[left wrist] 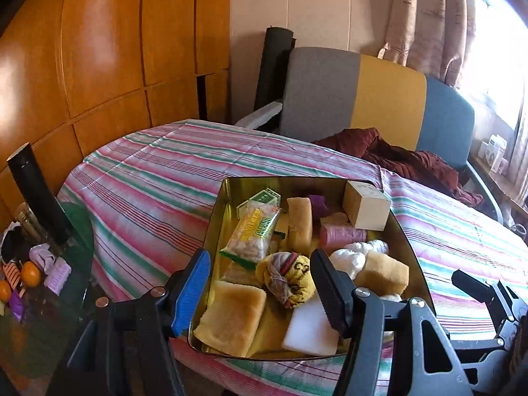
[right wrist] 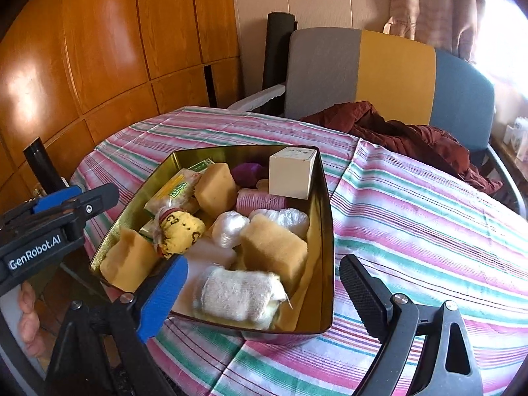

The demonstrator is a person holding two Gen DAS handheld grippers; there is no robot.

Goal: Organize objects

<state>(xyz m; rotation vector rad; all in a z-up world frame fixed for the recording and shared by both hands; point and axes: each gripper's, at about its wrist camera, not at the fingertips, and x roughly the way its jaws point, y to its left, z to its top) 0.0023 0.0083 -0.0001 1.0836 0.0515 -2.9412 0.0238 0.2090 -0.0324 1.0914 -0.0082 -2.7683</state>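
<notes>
A gold metal tin (left wrist: 211, 217) (right wrist: 325, 231) sits on the striped tablecloth, full of small items: yellow sponges (left wrist: 231, 313) (right wrist: 274, 250), a pink thread spool (left wrist: 340, 234) (right wrist: 260, 201), a white box (left wrist: 366, 208) (right wrist: 292, 175), a snack packet (left wrist: 254, 234), a yellow rolled sock (left wrist: 293, 280) (right wrist: 180, 231), and a white cloth roll (right wrist: 241, 293). My left gripper (left wrist: 260, 290) is open and empty above the tin's near edge. My right gripper (right wrist: 264, 297) is open and empty at the tin's near right side.
The striped tablecloth (left wrist: 148, 178) (right wrist: 429, 231) covers the table. A chair (left wrist: 379, 99) with a maroon garment (left wrist: 412, 161) stands behind. A glass side table (left wrist: 39, 280) at left holds oranges, a black tube and small items. Wooden panels (left wrist: 99, 49) line the wall.
</notes>
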